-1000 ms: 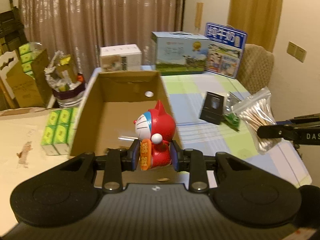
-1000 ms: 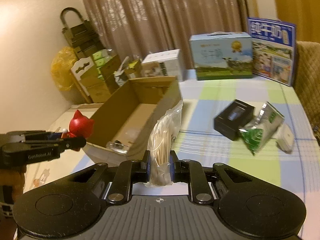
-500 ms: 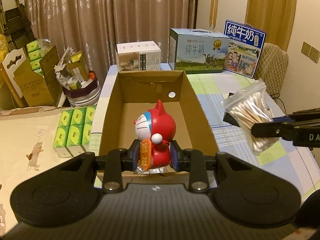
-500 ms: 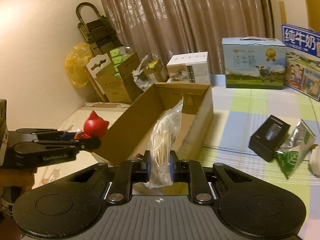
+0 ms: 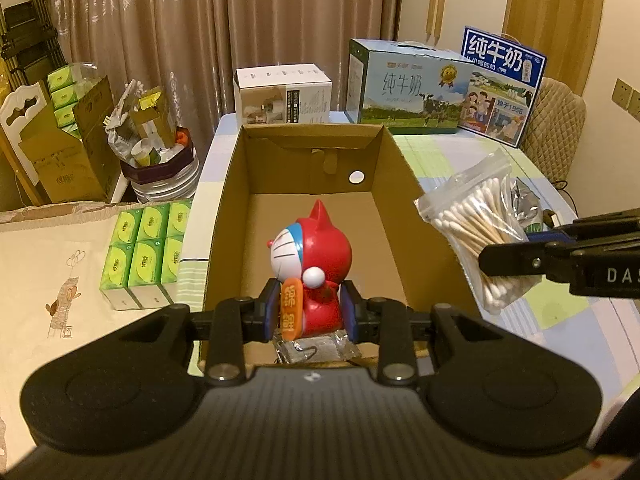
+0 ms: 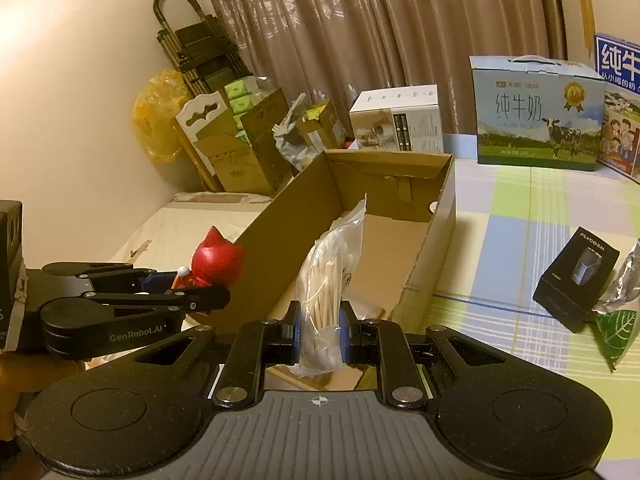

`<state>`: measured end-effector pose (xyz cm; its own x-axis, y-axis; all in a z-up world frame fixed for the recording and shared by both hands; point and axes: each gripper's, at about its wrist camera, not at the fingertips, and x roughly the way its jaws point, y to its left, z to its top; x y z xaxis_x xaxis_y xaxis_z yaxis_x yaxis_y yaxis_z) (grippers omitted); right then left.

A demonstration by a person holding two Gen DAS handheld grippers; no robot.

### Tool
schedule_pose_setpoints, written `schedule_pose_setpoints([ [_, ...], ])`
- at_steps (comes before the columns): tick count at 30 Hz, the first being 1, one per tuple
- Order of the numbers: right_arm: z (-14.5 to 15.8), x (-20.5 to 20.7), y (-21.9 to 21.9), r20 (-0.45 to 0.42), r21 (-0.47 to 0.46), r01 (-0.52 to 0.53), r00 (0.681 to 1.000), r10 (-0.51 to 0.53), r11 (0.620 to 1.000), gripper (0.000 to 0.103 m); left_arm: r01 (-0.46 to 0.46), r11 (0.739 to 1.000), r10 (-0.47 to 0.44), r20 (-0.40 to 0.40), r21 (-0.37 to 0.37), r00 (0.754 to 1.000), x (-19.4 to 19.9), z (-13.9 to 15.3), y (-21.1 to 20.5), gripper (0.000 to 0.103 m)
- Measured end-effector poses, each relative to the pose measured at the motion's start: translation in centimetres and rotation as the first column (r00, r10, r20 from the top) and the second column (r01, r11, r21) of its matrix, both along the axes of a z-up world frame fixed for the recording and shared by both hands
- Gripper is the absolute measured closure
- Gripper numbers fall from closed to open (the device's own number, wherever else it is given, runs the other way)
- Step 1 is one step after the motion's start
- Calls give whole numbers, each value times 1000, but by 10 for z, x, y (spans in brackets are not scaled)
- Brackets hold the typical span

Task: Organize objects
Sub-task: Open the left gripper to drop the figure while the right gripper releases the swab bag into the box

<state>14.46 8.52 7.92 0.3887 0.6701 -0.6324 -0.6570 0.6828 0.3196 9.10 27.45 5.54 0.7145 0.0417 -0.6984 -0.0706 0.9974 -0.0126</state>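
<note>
My left gripper (image 5: 310,312) is shut on a red cat figurine (image 5: 314,264) with a white and blue face, held over the near end of an open cardboard box (image 5: 228,216). A clear wrapped item (image 5: 316,350) lies on the box floor just below it. My right gripper (image 6: 319,334) is shut on a clear bag of cotton swabs (image 6: 328,280), held above the box's near right corner (image 6: 424,264). The left wrist view has the swab bag (image 5: 476,220) hanging beside the box's right wall. From the right wrist view the figurine (image 6: 214,258) sits left of the box.
On the checked tablecloth right of the box lie a black product box (image 6: 576,284) and a green and silver packet (image 6: 618,320). Milk cartons (image 5: 408,88) and a white box (image 5: 282,96) stand behind. Green tissue packs (image 5: 144,252) lie left of the box.
Both grippers have moved towards the cardboard box with their loads. The figurine now hangs over the box's near end, and the swab bag has come up to the box's right wall.
</note>
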Motion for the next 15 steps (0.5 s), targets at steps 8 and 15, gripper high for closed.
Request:
schedule_pose_setpoints([
  [8, -10, 11, 6, -24, -3, 10, 1000, -10, 1000, 89, 3, 1000, -3, -13, 0, 1000, 14, -9, 4, 76],
  [15, -15, 16, 8, -35, -1, 17, 999, -17, 1000, 89, 1, 1000, -1, -18, 3, 1000, 24, -14, 5, 76],
])
